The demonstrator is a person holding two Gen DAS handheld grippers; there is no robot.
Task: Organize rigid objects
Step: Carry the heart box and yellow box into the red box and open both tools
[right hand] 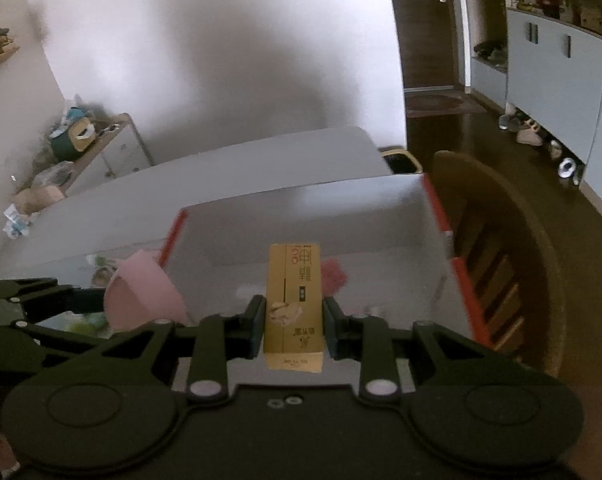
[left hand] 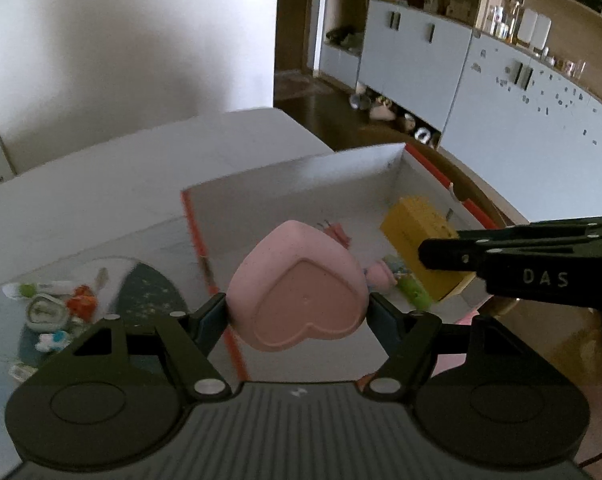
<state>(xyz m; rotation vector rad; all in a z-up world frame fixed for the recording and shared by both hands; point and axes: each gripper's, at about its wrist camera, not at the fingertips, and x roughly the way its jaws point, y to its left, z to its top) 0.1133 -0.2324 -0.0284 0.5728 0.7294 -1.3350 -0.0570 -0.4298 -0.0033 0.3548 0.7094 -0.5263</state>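
- The pink heart-shaped dish [left hand: 301, 288] is pinched between the two fingers of the left gripper [left hand: 299, 314], its heart-shaped underside turned to the camera; it hangs over the near left corner of the white box [left hand: 285, 176]. In the right wrist view the same dish [right hand: 141, 292] is only a blurred pink wedge, its lower edge hidden behind the gripper linkage.
- The yellow carton [right hand: 295, 304] is clamped at its sides by the jaws of the right gripper [right hand: 293, 324], standing upright above the box interior [right hand: 301, 216]. Its print is too soft to read, and its bottom end is cut off by the gripper body.
- From the left wrist view the carton [left hand: 413, 236] shows as a yellow block, partly covered by the black finger of the right gripper [left hand: 449, 254]; only that side of the gripper shows, so this view does not give its jaw state.
- Inside the box lie small toys [left hand: 385, 276] in pink and green, half hidden behind the dish and too blurred to identify; a pink shape [right hand: 333, 274] shows beside the carton.
- The box has red-orange edges [left hand: 199, 248] and rests on the white table [left hand: 101, 184].
- Left of the box, a dark mat [left hand: 149, 296] carries small coloured items [left hand: 57, 304], blurred and partly cut off by the left gripper's arm.
- A wooden chair [right hand: 497, 264] stands just beyond the right side of the box.
- The cabinets [left hand: 501, 92] and the shelf clutter above are indistinct.
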